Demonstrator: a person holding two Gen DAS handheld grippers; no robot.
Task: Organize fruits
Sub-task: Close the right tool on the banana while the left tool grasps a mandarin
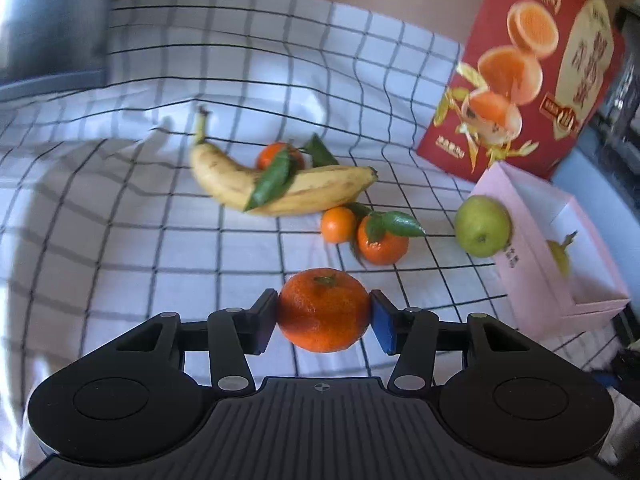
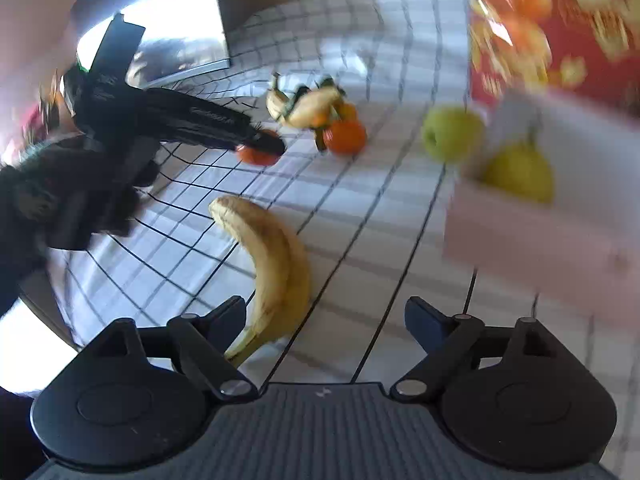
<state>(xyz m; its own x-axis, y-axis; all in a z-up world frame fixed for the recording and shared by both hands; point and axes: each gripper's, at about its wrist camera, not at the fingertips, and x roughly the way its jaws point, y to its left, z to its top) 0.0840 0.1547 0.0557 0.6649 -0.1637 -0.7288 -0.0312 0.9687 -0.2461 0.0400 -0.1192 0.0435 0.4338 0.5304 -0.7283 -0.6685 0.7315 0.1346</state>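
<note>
Four mandarins [image 1: 324, 310]: one clamped by left gripper [image 1: 323, 320]
Bananas [image 2: 272, 264]: two
Right gripper [image 2: 324, 320]: released
Surface: checked cloth [image 1: 120, 240]

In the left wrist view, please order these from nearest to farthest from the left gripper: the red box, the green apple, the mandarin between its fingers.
From the left gripper:
1. Mandarin, between the fingers.
2. Green apple, to the right, beside the pink box.
3. Red box, far right, at the back.

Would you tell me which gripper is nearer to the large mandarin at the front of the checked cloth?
Left. The left gripper has the large mandarin right between its fingers. The right gripper is farther away, beside a banana.
</note>
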